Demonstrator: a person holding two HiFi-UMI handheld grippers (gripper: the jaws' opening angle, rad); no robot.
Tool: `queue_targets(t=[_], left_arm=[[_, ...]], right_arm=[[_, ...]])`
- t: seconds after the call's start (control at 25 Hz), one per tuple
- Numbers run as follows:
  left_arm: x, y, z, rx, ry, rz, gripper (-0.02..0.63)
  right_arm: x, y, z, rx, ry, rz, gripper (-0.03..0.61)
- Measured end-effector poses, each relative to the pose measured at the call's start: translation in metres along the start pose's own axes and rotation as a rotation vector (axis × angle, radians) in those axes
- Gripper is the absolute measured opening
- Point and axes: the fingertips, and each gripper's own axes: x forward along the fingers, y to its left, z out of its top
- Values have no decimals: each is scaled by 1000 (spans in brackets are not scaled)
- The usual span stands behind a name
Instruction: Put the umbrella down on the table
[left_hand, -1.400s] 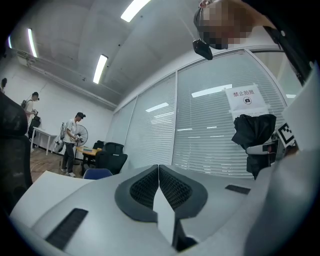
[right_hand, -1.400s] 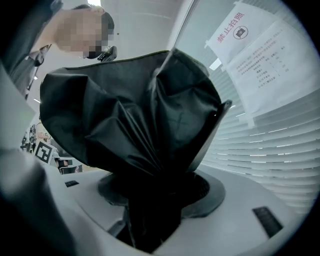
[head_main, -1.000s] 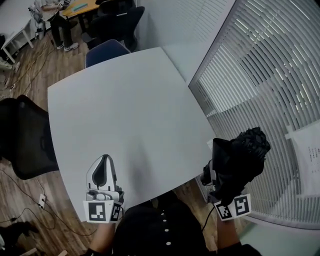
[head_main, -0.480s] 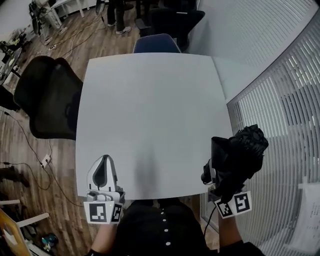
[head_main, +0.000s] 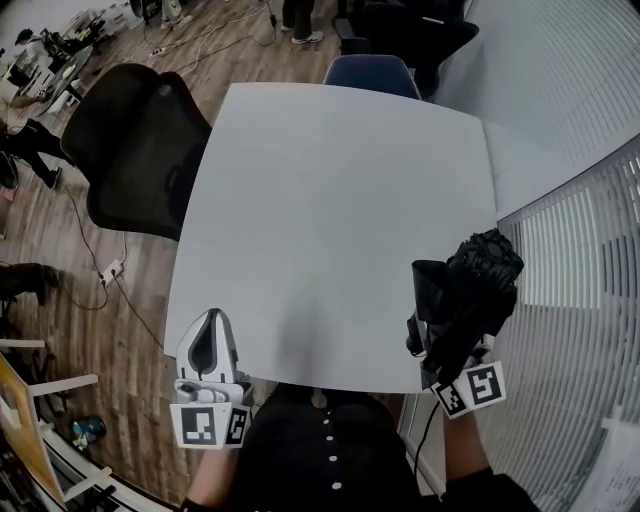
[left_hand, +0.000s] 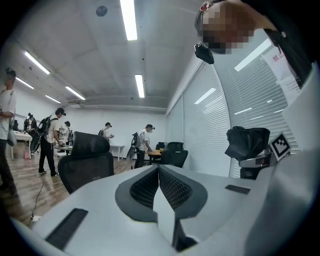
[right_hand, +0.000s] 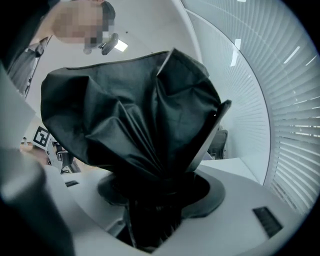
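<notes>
Right gripper (head_main: 447, 335) clamps the folded umbrella (head_main: 483, 280) over the table (head_main: 330, 190) edge at 4 o'clock, left gripper (head_main: 208, 345) jaws together & empty at 7: carry twd 11, lay flat, then release.

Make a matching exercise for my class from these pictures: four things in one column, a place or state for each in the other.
Things:
1. umbrella
2. left gripper
3. black chair
4. blue chair

Place or state:
a. at the far edge of the table
b. jaws together, nothing between them
c. beside the table's left edge
d. bunched up, clamped in the right gripper

Pairs: 1-d, 2-b, 3-c, 4-a
</notes>
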Motion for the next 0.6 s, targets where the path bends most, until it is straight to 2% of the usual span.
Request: queue_targets(t=[0.24,0.44,0.6], left_arm=[[-6,3,-11,-10,29,30,17],[-9,9,-28,-19,72,41,17],[-14,6,-39,-31,112,54,17]], right_arm=[[32,3,-35,-54,111,98,261],[53,0,-89,-68,243,148,261],[66,2,-118,-94,341,198,261]])
